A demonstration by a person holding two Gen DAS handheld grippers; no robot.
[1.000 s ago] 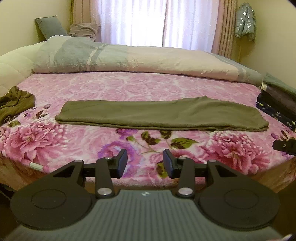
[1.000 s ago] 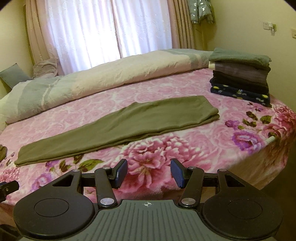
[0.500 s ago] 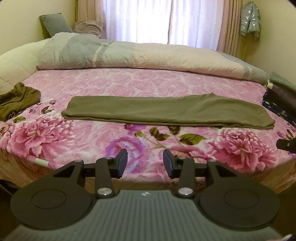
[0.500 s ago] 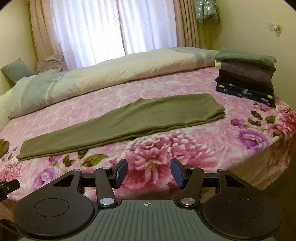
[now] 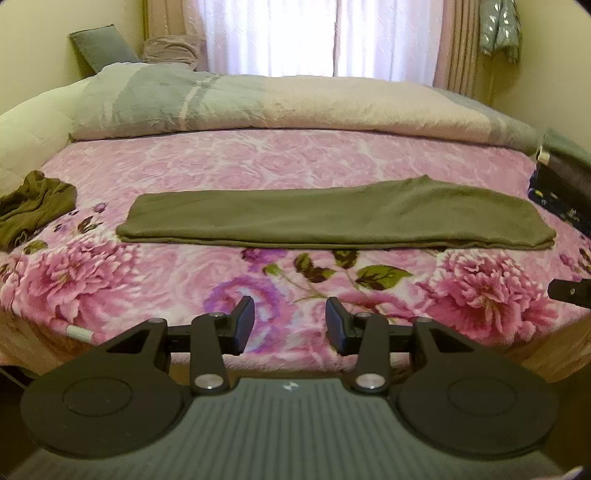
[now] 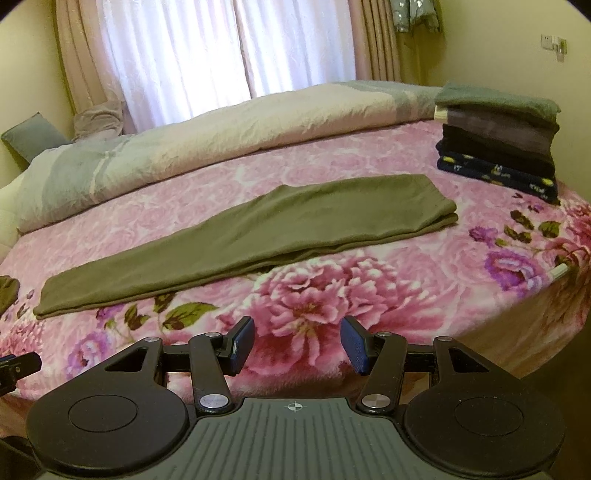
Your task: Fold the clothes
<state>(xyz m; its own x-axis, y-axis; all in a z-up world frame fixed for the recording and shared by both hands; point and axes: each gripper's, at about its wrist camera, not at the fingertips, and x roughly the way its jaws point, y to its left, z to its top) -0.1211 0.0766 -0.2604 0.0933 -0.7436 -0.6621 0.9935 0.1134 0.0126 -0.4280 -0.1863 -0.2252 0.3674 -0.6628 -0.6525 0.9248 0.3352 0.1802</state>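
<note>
Left wrist: garment (image 5: 332, 214) beyond hand-held gripper (image 5: 290, 325)

A home bedroom. Ahead of the claws lies a bed (image 5: 258, 162) with rolled duvet (image 5: 295, 107); beyond, curtains (image 6: 177, 55). Probably a jacket (image 5: 498, 29) hangs far right.

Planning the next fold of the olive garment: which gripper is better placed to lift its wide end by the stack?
Right, probably: the olive garment's wide end lies nearest the open right gripper.

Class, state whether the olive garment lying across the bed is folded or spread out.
Folded: the olive garment lies as a long narrow strip, with stacked layers showing along its near edge and right end.
</note>
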